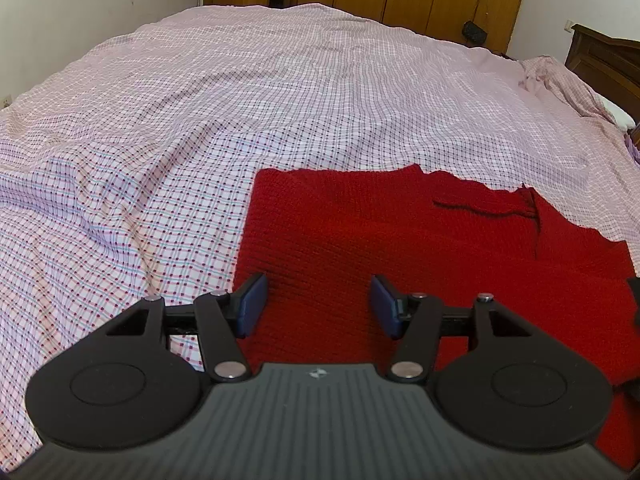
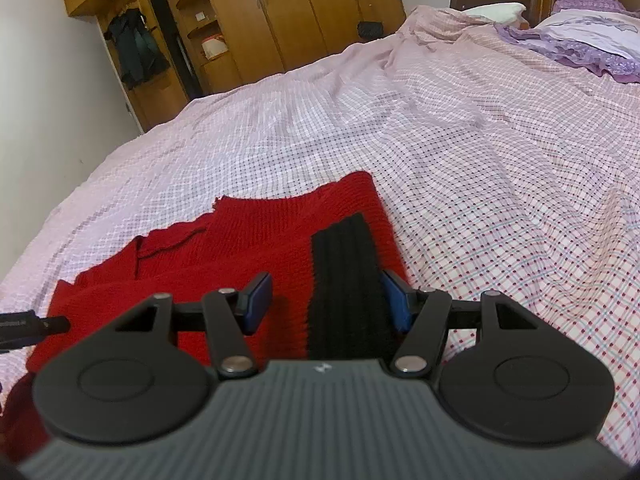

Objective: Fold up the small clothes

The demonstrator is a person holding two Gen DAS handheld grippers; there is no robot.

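Red knit garment [image 1: 360,240] is lying flat on the checked bedsheet [image 1: 160,120], black ribbed band [image 2: 346,280] along its right edge. Left gripper [image 1: 318,304] is hovering over it, jaws half open, gripping nothing. Right gripper [image 2: 326,300] is sitting likewise half open, straddling the band.

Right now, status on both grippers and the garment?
Left gripper open, empty, over the red knit garment. Right gripper open above its black ribbed band. Garment flat on checked bedspread. Nothing in the way.
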